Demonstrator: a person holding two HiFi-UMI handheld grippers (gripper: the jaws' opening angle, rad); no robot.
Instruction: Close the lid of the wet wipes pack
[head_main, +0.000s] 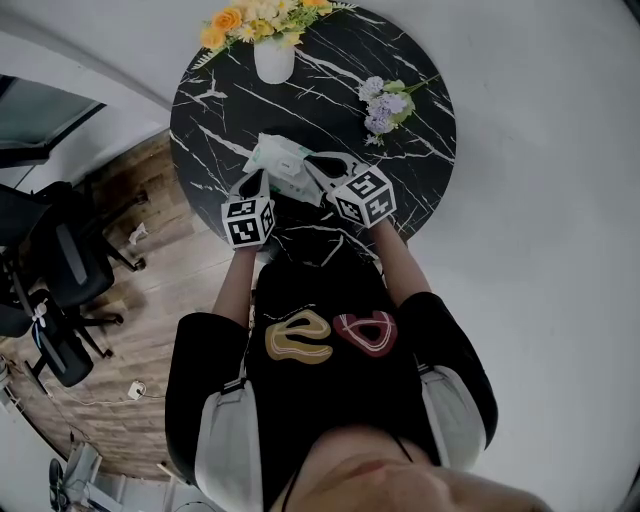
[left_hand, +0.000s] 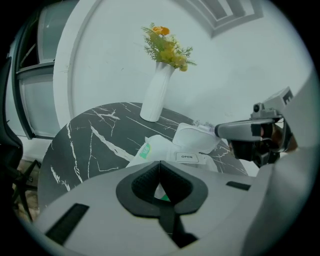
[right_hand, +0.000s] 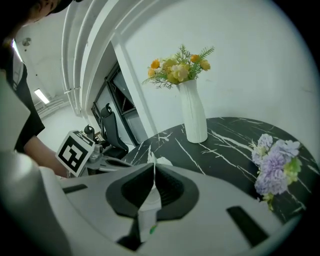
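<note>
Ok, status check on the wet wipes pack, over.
Left hand-held gripper shut on wet wipes pack. Right hand-held gripper shut on it too. Lid flipped open, not yet closed. White vase stands behind, apart from it.

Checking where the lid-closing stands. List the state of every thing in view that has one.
lid: open, flipped up.
wet wipes pack: on the table, pinched at both ends.
left gripper: shut on the pack's near edge.
right gripper: shut on the pack's thin edge.
vase: upright, holding flowers.
purple flowers: lying flat on the table.
</note>
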